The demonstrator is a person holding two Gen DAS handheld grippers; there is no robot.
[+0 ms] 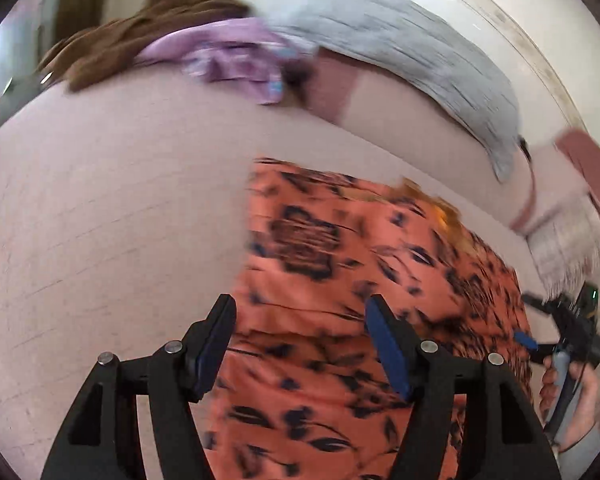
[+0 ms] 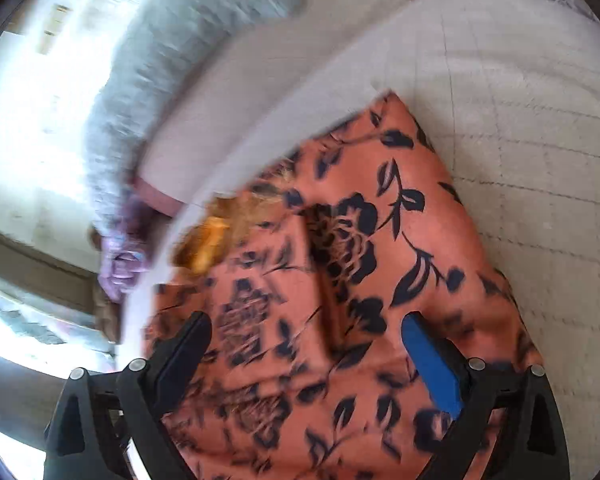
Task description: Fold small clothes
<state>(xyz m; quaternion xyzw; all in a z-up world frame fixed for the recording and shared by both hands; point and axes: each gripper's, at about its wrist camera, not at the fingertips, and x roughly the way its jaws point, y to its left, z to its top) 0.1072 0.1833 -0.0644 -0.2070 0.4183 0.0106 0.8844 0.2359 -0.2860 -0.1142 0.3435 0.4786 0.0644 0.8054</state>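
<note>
Fabric in orange with dark flowers [image 1: 380, 280] is lying folded on the pale quilted bed [image 1: 120, 220], under both tools. The left gripper [image 1: 300, 320] is hovering over its near edge with fingers [image 1: 388, 340] spread apart and nothing pinched between them. The right gripper [image 2: 308, 344] is hanging above the same orange garment, its fingers [image 2: 432, 364] standing wide and gripping nothing. In the left wrist view a hand [image 1: 572, 396] is holding that right tool at the far right. Beyond, a grey garment [image 1: 420, 52], a lilac piece [image 1: 236, 56] and a brown cloth [image 1: 140, 36] are lying along the bed's far edge.
</note>
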